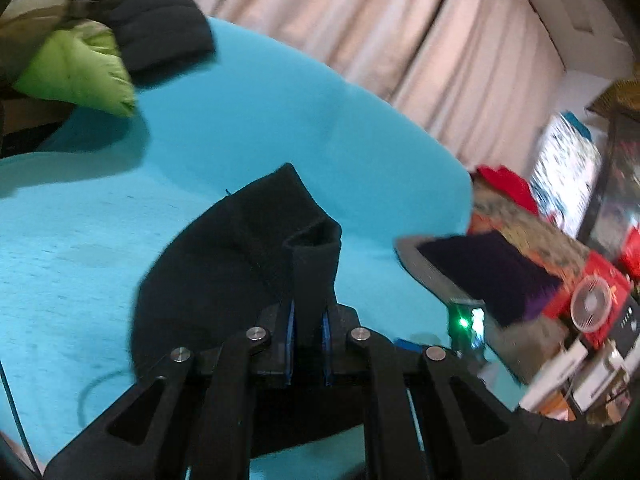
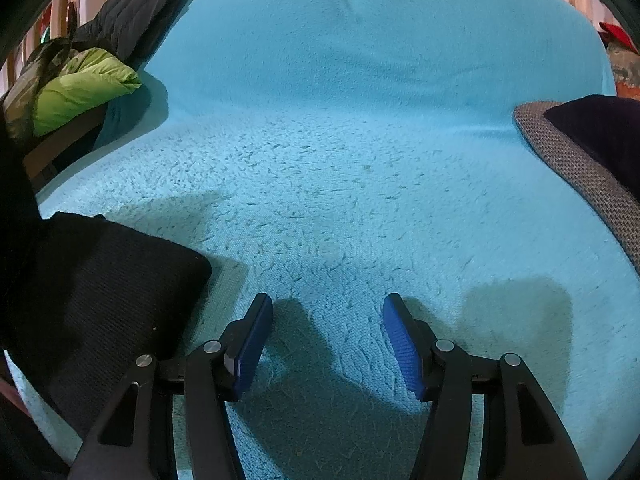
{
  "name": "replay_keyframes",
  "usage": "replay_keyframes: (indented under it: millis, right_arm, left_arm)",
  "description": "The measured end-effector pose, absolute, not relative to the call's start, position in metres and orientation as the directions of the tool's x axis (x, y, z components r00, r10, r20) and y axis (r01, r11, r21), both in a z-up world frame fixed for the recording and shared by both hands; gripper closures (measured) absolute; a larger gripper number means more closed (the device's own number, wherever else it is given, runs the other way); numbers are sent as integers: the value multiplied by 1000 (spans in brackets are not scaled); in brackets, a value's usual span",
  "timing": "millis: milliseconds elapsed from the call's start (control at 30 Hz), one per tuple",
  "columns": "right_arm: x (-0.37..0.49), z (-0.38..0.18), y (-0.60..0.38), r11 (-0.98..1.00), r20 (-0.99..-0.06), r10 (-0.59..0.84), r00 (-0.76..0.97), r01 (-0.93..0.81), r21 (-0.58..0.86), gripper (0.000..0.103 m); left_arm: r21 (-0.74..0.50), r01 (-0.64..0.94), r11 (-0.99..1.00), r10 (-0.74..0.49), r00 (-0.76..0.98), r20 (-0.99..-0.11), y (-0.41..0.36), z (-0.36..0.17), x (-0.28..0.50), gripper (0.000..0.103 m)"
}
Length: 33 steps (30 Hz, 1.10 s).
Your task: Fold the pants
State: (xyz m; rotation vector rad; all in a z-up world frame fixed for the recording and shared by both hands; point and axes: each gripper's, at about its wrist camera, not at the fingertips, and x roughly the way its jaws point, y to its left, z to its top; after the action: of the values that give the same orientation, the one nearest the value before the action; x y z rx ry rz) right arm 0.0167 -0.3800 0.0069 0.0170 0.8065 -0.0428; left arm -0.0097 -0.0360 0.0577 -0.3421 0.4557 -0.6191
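Pants [image 1: 224, 276] hang pinched in my left gripper [image 1: 308, 316], fingers clamped, above the blue blanket [image 1: 80, 240]; right gripper [image 2: 326, 344] gapes empty. I'd carry the fold over smoothly, keeping edges aligned.

My left wrist view blurs the clutter [image 1: 592, 300] at three o'clock beyond reading. The black pants [image 1: 224, 264] hide my fingertips, and run off my right view's edge at eight o'clock.

A lived-in home bedroom is shown: a bed covered by a turquoise fleece blanket [image 2: 360, 120], pale curtains [image 1: 400, 20] behind, jackets [image 1: 100, 40] heaped at one corner.
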Motion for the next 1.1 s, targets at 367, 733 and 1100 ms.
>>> replay_keyframes:
  millis: [367, 733, 1100]
  right_arm:
    - [17, 7, -389, 996, -715, 46, 698, 26, 89, 38]
    - [14, 8, -395, 989, -704, 82, 705, 28, 143, 38]
    - [15, 7, -396, 988, -702, 89, 706, 27, 153, 38]
  left_arm:
    - [-344, 574, 743, -668, 609, -427, -100, 48, -11, 95]
    - [-291, 635, 715, -661, 480, -577, -133, 22, 3, 95]
    - [-436, 661, 610, -750, 307, -585, -119, 15, 9, 80]
